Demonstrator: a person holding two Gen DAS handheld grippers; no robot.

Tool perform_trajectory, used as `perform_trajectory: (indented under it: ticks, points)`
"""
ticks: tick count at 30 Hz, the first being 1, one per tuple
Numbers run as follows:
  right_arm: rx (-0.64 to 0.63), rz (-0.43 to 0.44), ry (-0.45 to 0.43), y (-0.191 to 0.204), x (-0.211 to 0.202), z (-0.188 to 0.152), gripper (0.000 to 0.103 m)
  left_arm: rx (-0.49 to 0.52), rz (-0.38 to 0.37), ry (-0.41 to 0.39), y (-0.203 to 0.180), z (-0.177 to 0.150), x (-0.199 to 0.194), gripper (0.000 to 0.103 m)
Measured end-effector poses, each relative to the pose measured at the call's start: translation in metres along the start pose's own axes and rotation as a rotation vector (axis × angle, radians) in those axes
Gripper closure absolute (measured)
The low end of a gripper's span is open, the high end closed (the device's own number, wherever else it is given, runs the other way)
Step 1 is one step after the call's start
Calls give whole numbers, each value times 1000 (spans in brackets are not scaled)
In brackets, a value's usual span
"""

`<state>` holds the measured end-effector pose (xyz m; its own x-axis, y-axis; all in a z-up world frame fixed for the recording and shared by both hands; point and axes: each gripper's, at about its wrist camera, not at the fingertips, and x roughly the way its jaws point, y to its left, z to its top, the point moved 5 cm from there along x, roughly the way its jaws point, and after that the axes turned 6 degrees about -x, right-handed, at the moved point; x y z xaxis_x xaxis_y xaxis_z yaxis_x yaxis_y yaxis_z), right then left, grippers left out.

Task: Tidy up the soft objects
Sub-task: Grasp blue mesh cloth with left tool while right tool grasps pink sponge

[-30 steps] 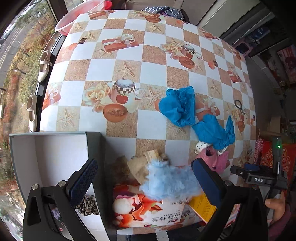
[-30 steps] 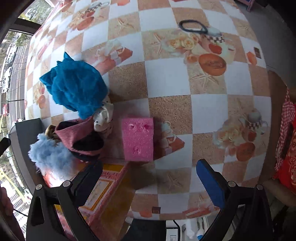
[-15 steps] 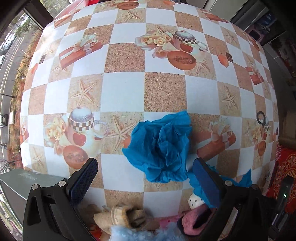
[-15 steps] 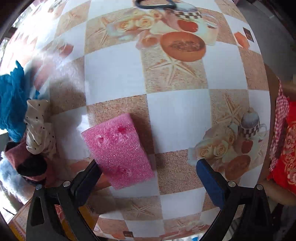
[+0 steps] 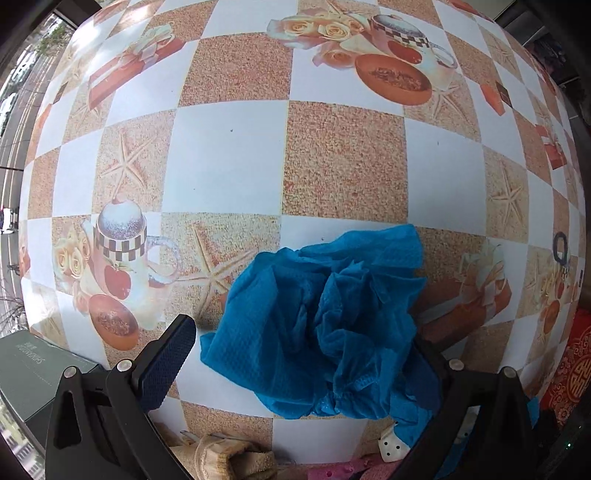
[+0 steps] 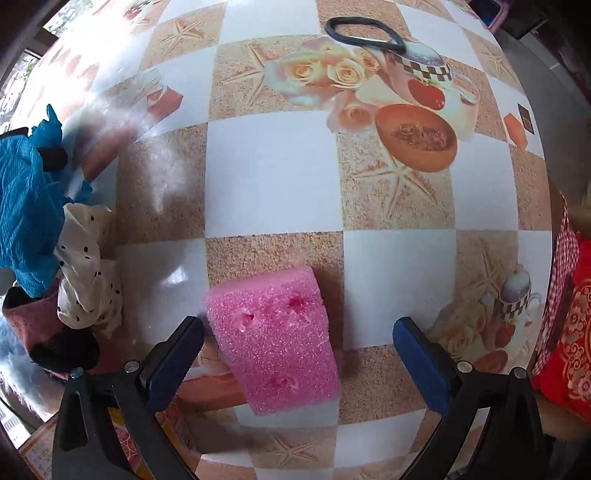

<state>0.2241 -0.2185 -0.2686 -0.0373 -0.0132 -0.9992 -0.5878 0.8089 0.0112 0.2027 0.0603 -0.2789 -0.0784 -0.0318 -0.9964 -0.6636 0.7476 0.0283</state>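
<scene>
Checkered vinyl tablecloth (image 5: 229, 162) in tan and white squares, printed with starfish, roses, mugs and bowls, covers the whole table in both views.

Crumpled blue nonwoven cloth (image 5: 317, 321) lies on the tablecloth between the fingers of the left gripper (image 5: 295, 354). Jaws stand wide apart; left pad beside the cloth's edge, right finger partly covered by a fold. Contact: cannot tell.

Pink rectangular foam sponge (image 6: 277, 343), pitted with small holes, lies flat between the fingers of the right gripper (image 6: 299, 358). Jaws spread apart; left pad just beside the sponge's corner, right pad well clear of it.

Left of the sponge in the right wrist view: cream polka-dot fabric piece (image 6: 88, 266), bunched, touching the blue cloth and a dark red knitted item (image 6: 33, 317) below it.

Black oval elastic band (image 6: 364, 33) lies far across the table on a printed mug.
</scene>
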Motion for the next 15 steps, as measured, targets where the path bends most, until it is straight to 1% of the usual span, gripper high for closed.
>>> perform_trajectory:
  ticks: [1, 5, 10, 11, 12, 13, 15]
  points:
    - [1, 0, -3, 0, 0, 0, 0, -8, -12, -2, 1, 0, 1, 0]
    - [-7, -3, -12, -6, -7, -6, 0, -18, -13, -17, 1, 1, 2, 0]
    - [-19, -2, 12, 1, 0, -5, 0, -16, -16, -10, -6, -1, 4, 1]
    - [-20, -2, 10, 2, 0, -1, 5, -13, -16, -13, -6, -1, 2, 4]
    - [-26, -9, 0, -1, -1, 4, 13, -10, -16, -21, -8, -1, -1, 10]
    - [-35, -9, -14, -1, -7, 7, 18, -3, -16, -32, -12, -1, -8, 15]
    - [-65, -18, -37, 1, -17, 8, 38, 26, -18, -55, -15, -1, -16, 37]
